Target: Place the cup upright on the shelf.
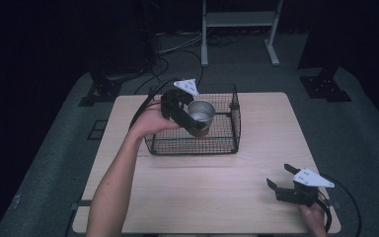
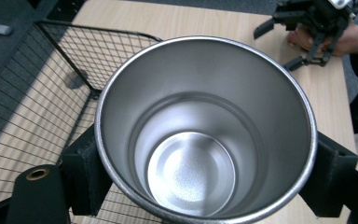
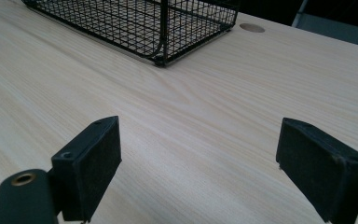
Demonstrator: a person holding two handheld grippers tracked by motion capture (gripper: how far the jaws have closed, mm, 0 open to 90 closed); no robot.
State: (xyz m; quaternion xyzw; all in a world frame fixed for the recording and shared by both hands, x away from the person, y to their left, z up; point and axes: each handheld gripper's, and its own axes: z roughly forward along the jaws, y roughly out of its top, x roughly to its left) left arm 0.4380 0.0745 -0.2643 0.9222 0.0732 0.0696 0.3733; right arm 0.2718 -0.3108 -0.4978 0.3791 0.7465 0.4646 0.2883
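The left gripper (image 1: 193, 120) is clamped on a steel cup (image 1: 200, 114), one jaw pressing each side of the wall below the rim, as the left gripper view (image 2: 205, 135) confirms. The cup stands upright, mouth up and empty, its long axis vertical, above the floor of the wire basket (image 1: 235, 111); whether its base rests on the mesh or hangs just clear of it cannot be judged from the high view. The right gripper (image 1: 282, 177), jaws spread wide and empty (image 3: 200, 154), rests near the table (image 1: 256, 123) corner, well apart from the basket.
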